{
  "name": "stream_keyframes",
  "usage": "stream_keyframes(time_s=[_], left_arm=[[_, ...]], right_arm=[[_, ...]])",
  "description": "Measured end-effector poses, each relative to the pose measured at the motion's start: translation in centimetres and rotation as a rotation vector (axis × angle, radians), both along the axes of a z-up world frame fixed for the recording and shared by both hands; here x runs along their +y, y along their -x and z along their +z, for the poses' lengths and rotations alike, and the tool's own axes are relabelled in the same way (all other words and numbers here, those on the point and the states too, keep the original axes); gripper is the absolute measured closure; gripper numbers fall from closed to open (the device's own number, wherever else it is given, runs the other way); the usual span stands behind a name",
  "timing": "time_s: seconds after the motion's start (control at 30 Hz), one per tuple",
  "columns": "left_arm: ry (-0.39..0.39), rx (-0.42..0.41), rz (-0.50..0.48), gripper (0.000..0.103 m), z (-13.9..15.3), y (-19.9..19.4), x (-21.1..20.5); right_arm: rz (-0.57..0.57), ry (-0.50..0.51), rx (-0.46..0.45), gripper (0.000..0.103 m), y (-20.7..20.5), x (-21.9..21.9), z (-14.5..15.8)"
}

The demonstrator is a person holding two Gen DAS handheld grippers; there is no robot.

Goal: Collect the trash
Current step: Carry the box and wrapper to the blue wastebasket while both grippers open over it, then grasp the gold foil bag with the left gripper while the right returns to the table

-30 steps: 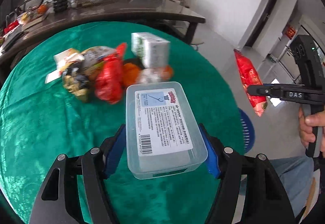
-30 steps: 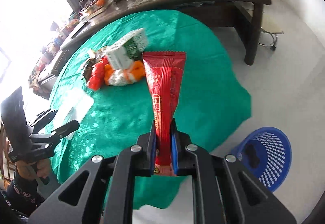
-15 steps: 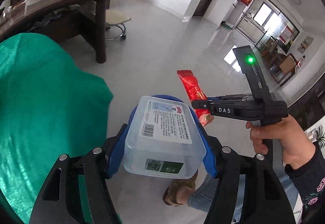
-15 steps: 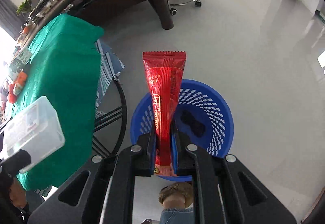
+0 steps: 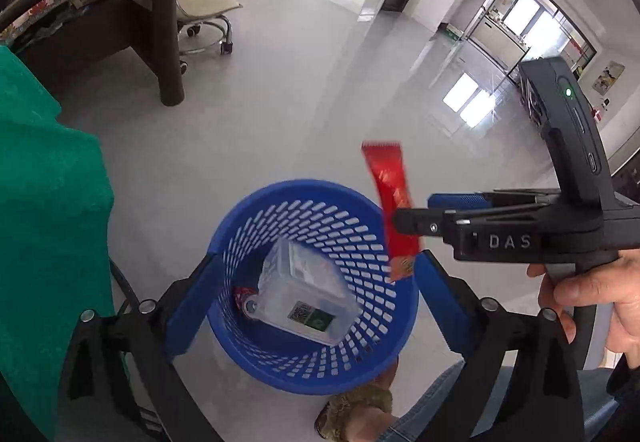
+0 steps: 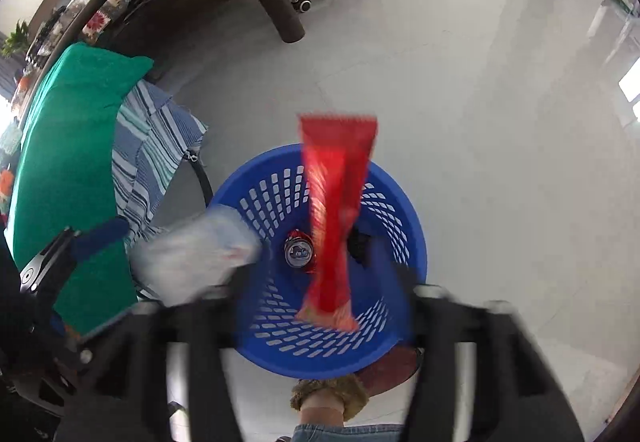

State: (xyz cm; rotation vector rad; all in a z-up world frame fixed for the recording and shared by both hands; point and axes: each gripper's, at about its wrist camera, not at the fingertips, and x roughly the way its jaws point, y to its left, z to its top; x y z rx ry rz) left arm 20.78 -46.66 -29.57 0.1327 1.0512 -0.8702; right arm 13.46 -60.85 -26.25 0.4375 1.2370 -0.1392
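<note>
A: What's on the left side?
B: The left gripper (image 5: 310, 284) has its fingers spread wide, holding nothing. The clear plastic box (image 5: 306, 300) lies between and beyond them, inside the blue basket (image 5: 280, 370).

A: And the right?
B: The right gripper (image 6: 320, 306) looks parted too, though blurred. The red wrapper (image 6: 336, 209) hangs loose between its fingers, over the basket.

The basket (image 5: 316, 282) is set on the floor (image 5: 300, 89), right of the table (image 5: 44, 201). A box (image 5: 304, 298) and a can (image 6: 299, 250) are held in it; a wrapper (image 6: 336, 217) is seen above it.
</note>
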Motion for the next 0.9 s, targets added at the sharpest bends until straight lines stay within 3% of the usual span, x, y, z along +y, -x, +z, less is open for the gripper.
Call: stream_keyframes(time_s=[0.17, 0.23, 0.37, 0.6, 0.77, 0.9], left_arm=[[0.033, -0.079, 0.055, 0.005, 2.8, 0.5, 1.6], [0.067, -0.133, 0.089, 0.005, 4.8, 1.3, 2.8], [0.11, -0.249, 0.126, 0.005, 9.0, 3.6, 6.7], [0.037, -0.28, 0.162, 0.005, 14.0, 6.5, 16.6], [-0.039, -0.29, 0.313, 0.005, 15.2, 6.3, 26.3], [-0.085, -0.261, 0.451, 0.005, 14.9, 5.0, 33.9]], right_arm=[[-0.038, 0.025, -0.059, 0.039, 0.6, -0.2, 1.9], [-0.061, 0.076, -0.101, 0.02, 0.6, -0.1, 3.2], [-0.069, 0.176, -0.216, 0.01, 0.5, 1.3, 6.5], [0.024, 0.422, -0.476, 0.005, 1.2, 8.7, 13.4], [0.152, 0.357, -0.541, 0.005, 0.1, 17.1, 15.1], [0.319, 0.221, -0.535, 0.005, -1.2, 27.6, 14.4]])
